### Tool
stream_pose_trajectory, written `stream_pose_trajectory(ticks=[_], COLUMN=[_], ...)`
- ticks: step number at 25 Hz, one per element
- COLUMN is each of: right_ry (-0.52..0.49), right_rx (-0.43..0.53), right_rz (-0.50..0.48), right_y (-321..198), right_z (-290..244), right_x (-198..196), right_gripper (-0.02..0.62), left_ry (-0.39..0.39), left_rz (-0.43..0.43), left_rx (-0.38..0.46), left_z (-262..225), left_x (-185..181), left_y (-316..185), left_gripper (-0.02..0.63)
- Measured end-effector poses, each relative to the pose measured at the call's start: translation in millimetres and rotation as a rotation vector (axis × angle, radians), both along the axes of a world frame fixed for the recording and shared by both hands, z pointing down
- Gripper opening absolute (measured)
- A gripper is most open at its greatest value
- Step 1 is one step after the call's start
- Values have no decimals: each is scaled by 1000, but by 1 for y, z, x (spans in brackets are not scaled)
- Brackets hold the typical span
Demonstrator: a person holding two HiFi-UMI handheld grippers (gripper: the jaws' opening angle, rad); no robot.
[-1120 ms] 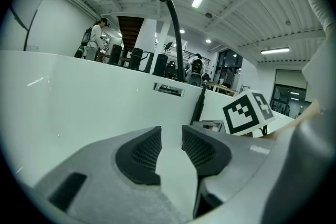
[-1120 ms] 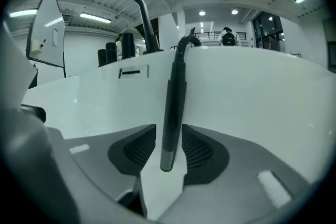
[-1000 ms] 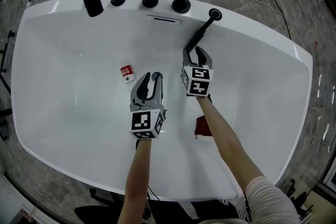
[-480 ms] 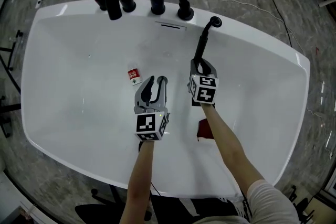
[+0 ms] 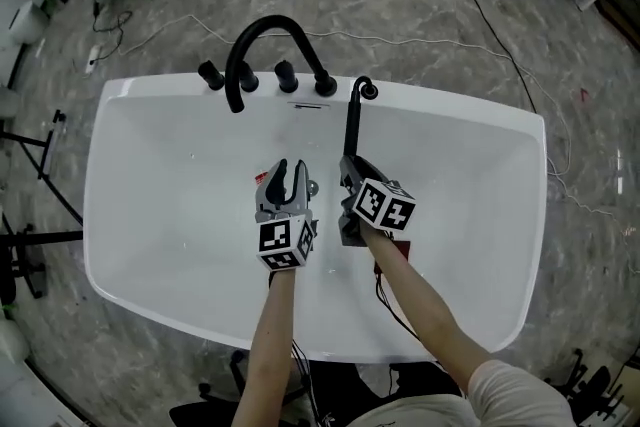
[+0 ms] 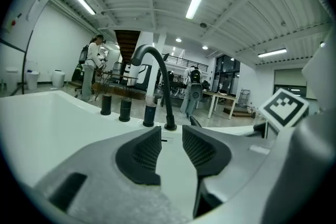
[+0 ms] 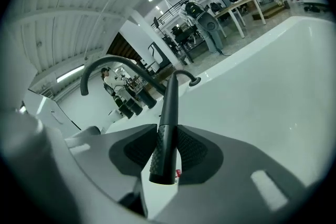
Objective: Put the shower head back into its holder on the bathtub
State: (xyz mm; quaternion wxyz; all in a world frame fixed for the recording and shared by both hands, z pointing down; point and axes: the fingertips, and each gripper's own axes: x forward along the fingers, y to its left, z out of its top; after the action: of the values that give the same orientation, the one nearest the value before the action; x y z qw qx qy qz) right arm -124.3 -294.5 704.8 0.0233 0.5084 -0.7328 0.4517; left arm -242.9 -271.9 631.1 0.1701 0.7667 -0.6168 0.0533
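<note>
Tub (image 5: 150, 205): white, faucet (image 5: 268, 23) on rear rim. Small red-white item (image 5: 261, 178) on tub floor, part hidden by left gripper (image 5: 291, 170); its jaws apart, nothing between. Shower head (image 5: 351, 120): handle clamped in right gripper (image 5: 352, 165), jaws just been closing; far end at rear rim, right of faucet.

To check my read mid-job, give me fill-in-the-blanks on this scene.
The right tongs grip the black ___ by its knurled end.
Between the left tongs there is ___.
The bathtub is coloured ___.
Missing: shower head; nothing; white.
The right jaws have just been closing on it.
</note>
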Motion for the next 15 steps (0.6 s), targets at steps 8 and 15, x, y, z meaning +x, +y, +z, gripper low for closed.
stream_pose_trajectory(ticks=[8,15], right_ry=[75,162], right_rx=[2,-1], right_rz=[-66,-195], right_y=[-7,6], right_z=[-39,-48], right_x=[36,43], right_gripper=[127,127], left_ry=[-266,-260], left_rz=[350,339], left_rx=[-55,23], left_z=[57,58], left_x=[102,148], left_y=[20,-6], left_gripper=[174,198])
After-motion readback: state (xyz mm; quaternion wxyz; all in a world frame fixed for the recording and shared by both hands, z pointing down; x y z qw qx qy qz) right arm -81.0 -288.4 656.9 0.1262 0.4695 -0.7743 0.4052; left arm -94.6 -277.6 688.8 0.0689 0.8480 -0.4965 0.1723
